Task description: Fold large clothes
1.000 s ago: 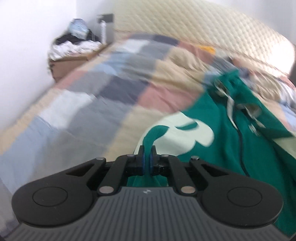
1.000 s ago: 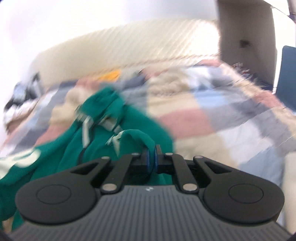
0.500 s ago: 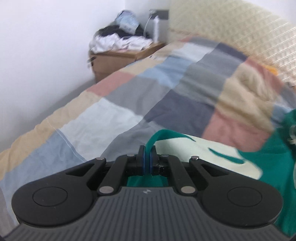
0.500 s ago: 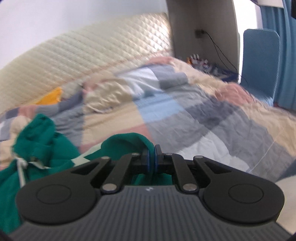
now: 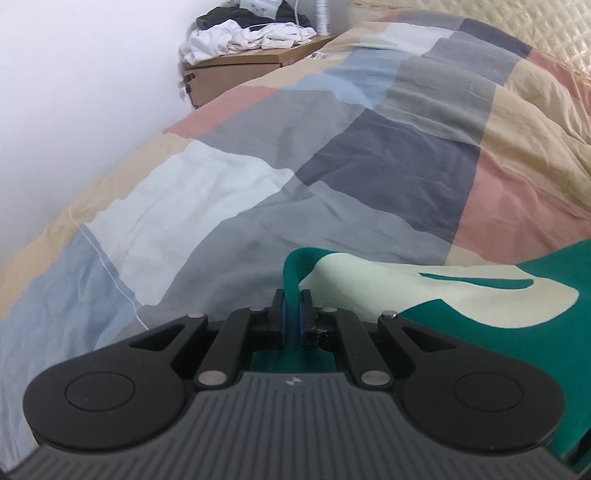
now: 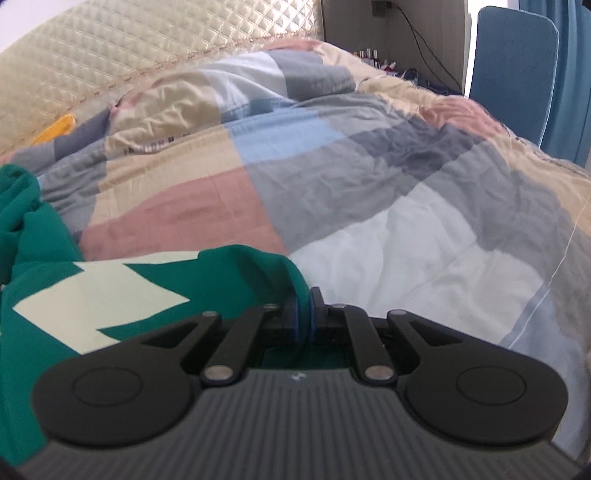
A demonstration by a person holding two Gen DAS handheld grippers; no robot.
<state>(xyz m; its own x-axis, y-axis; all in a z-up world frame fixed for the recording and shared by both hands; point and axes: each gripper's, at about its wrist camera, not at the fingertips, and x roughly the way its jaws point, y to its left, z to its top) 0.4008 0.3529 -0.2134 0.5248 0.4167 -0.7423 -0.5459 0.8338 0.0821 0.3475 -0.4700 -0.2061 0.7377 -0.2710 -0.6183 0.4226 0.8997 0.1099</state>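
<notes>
The left gripper (image 5: 291,314) and right gripper (image 6: 303,319) each pinch an edge of the green garment (image 5: 480,325), stretched over the bed (image 5: 332,166); no fold shows yet.

A patchwork quilt (image 5: 369,155) covers the bed ahead of me. A wooden nightstand (image 5: 236,72) piled with white clothes (image 5: 240,35) stands by the wall; a blue chair (image 6: 513,70) sits beside the bed.

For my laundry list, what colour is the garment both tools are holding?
The garment is green with large cream lettering, clearest in the right wrist view.
</notes>
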